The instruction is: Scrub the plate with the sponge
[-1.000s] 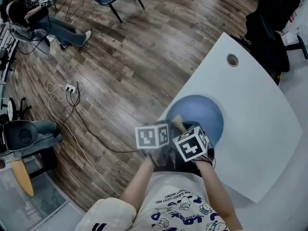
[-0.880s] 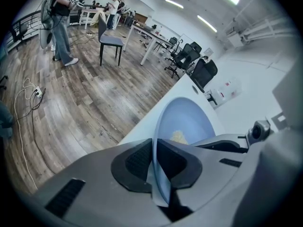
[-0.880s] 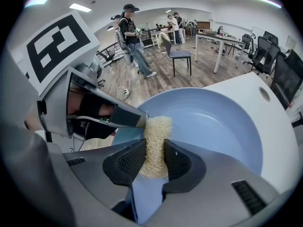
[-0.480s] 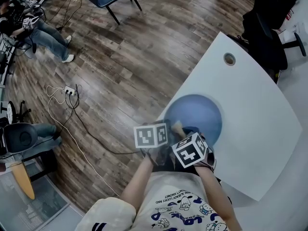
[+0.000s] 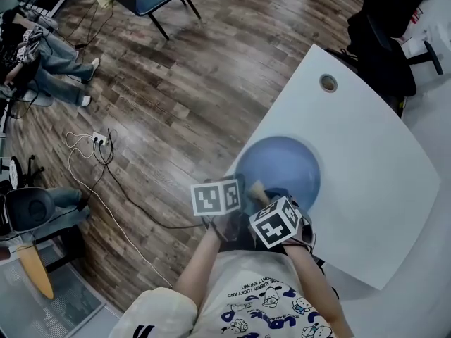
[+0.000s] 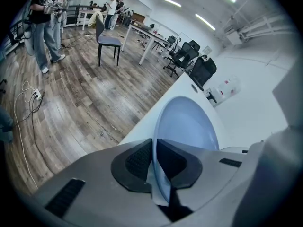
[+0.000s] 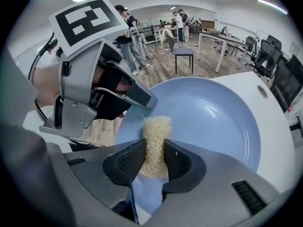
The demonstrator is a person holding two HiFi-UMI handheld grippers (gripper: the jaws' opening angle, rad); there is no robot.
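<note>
L gripper (image 6: 155, 162) jaws pinch the near rim of the blue plate (image 6: 188, 122) at the tabletop (image 5: 373, 167) edge; R gripper (image 7: 154, 162) jaws clamp the sponge (image 7: 156, 129), tip fwd on the plate's face, just right of L.

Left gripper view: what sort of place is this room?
Probably an open-plan office or lab. It has black swivel office chairs beside long white desks, a wood-plank floor, and strip lights on the ceiling.
</note>
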